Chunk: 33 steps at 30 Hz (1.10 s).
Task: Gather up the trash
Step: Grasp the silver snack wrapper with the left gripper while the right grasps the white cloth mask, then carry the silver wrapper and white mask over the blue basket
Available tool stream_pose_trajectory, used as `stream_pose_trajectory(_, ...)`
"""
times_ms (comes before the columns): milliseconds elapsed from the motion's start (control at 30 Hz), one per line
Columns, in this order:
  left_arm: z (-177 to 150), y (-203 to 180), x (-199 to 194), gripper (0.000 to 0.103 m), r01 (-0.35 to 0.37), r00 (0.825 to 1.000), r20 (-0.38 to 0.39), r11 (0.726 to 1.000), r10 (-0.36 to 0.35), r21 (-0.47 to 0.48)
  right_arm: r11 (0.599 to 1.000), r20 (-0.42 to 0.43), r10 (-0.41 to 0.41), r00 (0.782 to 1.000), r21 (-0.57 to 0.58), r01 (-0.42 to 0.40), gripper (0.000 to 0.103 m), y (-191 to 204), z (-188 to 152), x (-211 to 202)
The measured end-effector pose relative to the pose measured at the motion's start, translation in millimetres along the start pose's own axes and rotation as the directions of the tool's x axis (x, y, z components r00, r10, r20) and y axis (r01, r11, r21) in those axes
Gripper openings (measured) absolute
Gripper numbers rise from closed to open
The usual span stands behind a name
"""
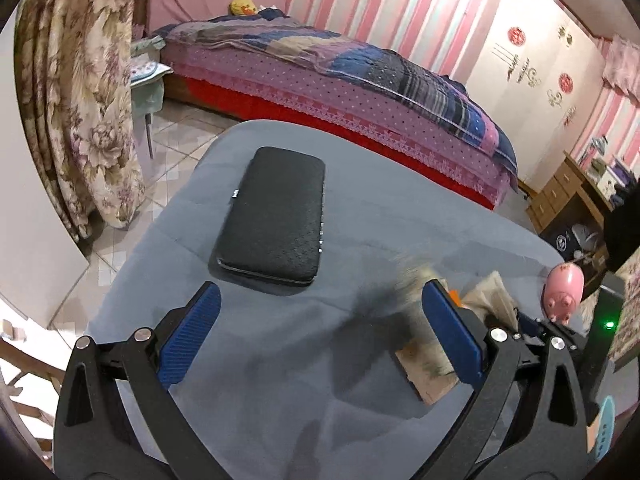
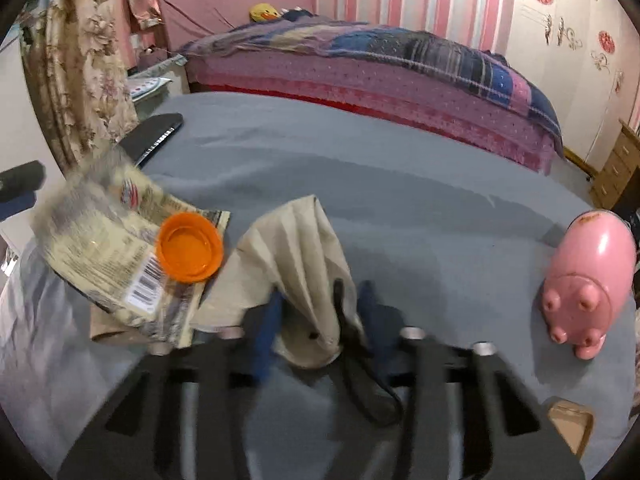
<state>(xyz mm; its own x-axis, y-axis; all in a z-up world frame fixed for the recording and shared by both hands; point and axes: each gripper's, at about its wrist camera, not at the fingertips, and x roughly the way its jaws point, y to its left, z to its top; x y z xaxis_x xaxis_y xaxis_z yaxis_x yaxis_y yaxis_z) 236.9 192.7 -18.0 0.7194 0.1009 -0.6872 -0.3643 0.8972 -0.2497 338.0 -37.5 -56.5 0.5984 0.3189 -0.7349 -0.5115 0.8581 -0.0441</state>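
Looking along the left gripper (image 1: 320, 332), its two blue pads (image 1: 192, 332) stand wide apart with nothing between them, above the grey cloth (image 1: 280, 380) that covers the table. A black textured case (image 1: 272, 216) lies flat on that cloth just beyond the pads, toward the bed (image 1: 340, 80) with its purple spotted cover. To the right of the case, partly hidden behind the gripper's right finger, sits a blurred heap of trash: a printed wrapper (image 1: 424, 356) over a brown cardboard piece (image 1: 432, 384), and a beige crumpled bag (image 1: 496, 292). A pink piggy bank (image 1: 564, 288) stands at the cloth's right edge, past the heap.

From the right gripper (image 2: 316, 332), the view is smeared by motion. Its blue pads (image 2: 266, 336) stand narrow, closed on the lower end of the beige crumpled bag (image 2: 300, 252), which rises between them and flops away toward the bed. Left of the bag, touching it, lies the printed wrapper (image 2: 104, 248) with a barcode showing, and an orange bottle cap (image 2: 189, 246) rests open side up on the wrapper. Brown cardboard (image 2: 108, 328) peeks out beneath the wrapper. The black case (image 2: 154, 136) lies further off, behind the wrapper near the cloth's (image 2: 400, 200) left edge. The piggy bank (image 2: 592, 276) stands well to the right of the bag, on its feet, with its underside toward the camera.
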Motion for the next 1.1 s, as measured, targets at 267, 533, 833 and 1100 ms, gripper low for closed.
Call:
stream_pose_trajectory(267,-9,-22,10,0.097,0.048,0.998,-0.053,0.997,-0.045,0.057,0.993,0.095,-0.117,0.989,0.007,0.117,0.021,-16,-29,-56)
stream_pose_trajectory(533,-22,-47,24,0.087,0.096,0.989,-0.124,0.992,-0.085,0.086,0.984,0.097,-0.138,0.986,0.129,0.125,0.021,-50,-85,-105)
stream_pose_trajectory(833,-32,-67,22,0.017,0.144,0.984,-0.118,0.982,-0.130,0.119,0.981,0.127,-0.145,0.981,0.151,0.125,0.021,-58,-102,-117)
stream_pose_trajectory(1100,-31,-104,-31,0.005,0.107,0.991,0.047,0.957,-0.124,0.270,0.971,0.167,-0.201,0.965,0.165,0.173,0.021,-63,-112,-141)
